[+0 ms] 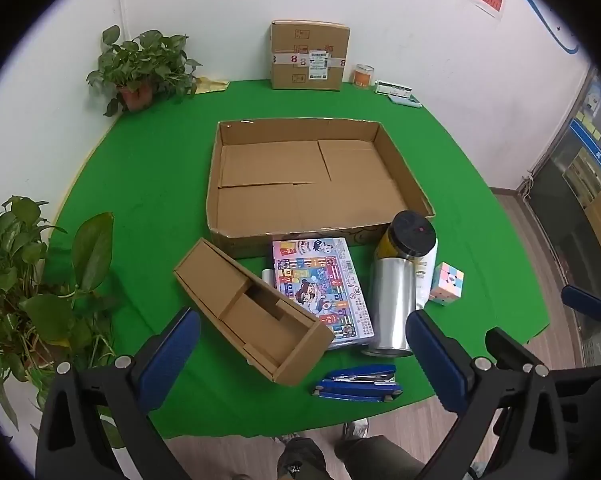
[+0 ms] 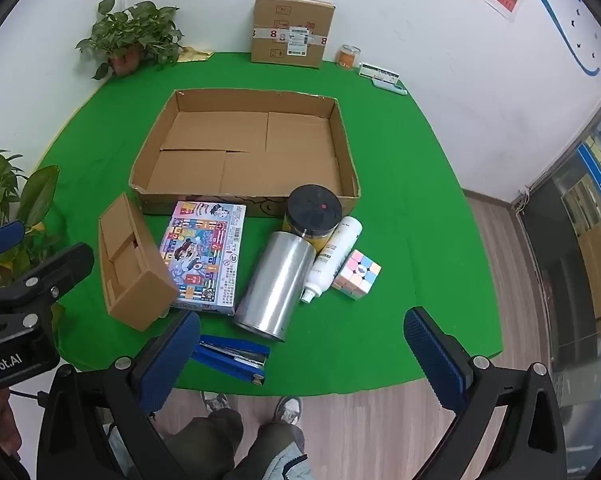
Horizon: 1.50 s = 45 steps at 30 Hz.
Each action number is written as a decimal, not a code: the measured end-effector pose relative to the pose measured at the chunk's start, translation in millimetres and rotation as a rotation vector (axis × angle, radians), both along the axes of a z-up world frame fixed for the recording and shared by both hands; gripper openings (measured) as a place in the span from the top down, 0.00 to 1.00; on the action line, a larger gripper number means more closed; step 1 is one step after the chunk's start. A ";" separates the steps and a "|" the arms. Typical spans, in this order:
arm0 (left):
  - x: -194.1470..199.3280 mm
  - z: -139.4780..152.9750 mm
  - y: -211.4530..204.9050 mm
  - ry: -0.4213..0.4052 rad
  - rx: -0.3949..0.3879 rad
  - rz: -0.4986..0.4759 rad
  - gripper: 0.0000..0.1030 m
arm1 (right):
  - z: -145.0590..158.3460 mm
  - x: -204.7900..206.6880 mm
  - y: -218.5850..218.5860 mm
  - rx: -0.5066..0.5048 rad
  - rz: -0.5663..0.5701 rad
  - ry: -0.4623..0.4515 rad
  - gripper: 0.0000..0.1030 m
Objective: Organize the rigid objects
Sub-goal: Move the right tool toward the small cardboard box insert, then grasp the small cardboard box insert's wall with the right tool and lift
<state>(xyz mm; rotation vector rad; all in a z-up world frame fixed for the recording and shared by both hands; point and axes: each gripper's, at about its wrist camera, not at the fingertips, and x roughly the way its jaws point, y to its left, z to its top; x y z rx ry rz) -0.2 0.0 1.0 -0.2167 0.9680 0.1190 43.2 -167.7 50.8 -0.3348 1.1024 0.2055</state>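
Both sets of jaws gape wide and empty above the counter, where the steel can, lying beside the tray, looks light, stiff, slippery: grip mid-body across its width.

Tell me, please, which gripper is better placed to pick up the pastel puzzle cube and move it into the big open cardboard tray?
Probably the right gripper: open and empty, on the same side as the puzzle cube. The left gripper faces the small cardboard box.
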 end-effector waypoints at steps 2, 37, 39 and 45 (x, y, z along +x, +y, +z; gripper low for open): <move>-1.0 3.1 0.4 -0.020 0.002 0.003 0.01 | 0.4 0.0 0.0 0.005 0.017 -0.008 0.01; 23.1 20.0 -63.9 0.015 0.191 0.243 0.01 | -33.9 88.0 -74.9 0.185 0.135 0.089 0.00; 21.2 16.5 -57.9 0.031 0.170 0.267 0.01 | -42.6 89.7 -70.4 0.182 0.132 0.103 0.00; 25.9 5.6 -30.7 0.065 0.126 0.303 0.01 | -50.4 93.9 -54.8 0.194 0.135 0.125 0.01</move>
